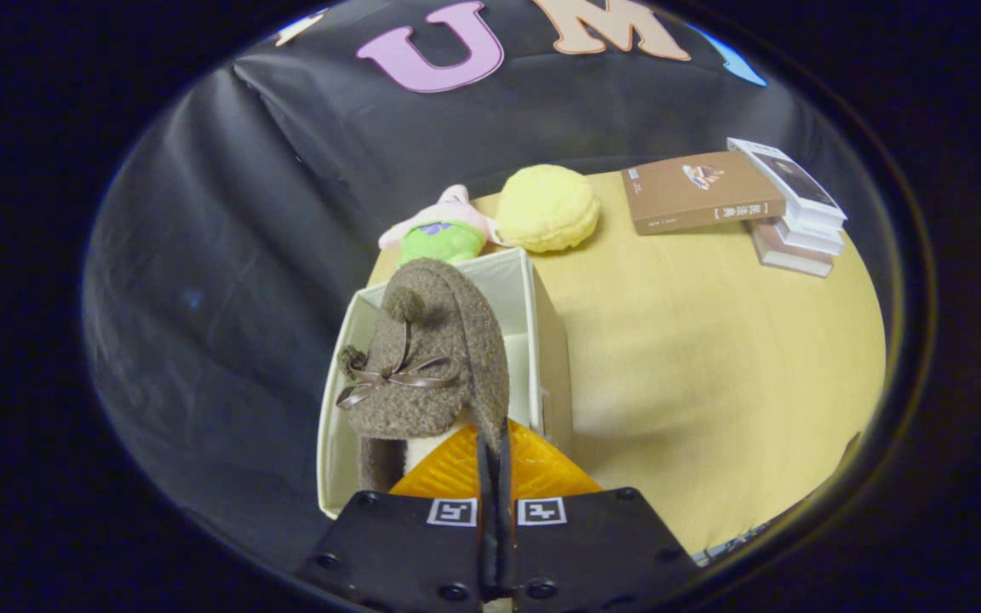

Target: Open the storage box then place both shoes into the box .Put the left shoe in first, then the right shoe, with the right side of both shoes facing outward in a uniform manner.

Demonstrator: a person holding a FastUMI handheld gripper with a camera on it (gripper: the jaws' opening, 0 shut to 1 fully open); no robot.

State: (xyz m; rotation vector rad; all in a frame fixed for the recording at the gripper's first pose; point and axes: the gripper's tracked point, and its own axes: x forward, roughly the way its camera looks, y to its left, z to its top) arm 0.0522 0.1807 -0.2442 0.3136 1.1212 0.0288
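A brown fuzzy shoe (431,358) with a ribbon bow and two pompoms hangs toe-forward over the open white storage box (542,340). My gripper (495,460) is shut on the shoe, its two fingers pinched on the thin side wall at the shoe's heel end. The shoe sits above the box's inside, near the box's left wall, and covers most of the box's interior, so I cannot tell whether another shoe lies under it. The box stands at the left edge of the yellow table (695,366).
Beyond the box lie a pink and green plush toy (441,232) and a round yellow plush cushion (547,208). At the table's far right, a brown book (700,191) leans beside a stack of books (793,213). Black cloth hangs past the table's left edge.
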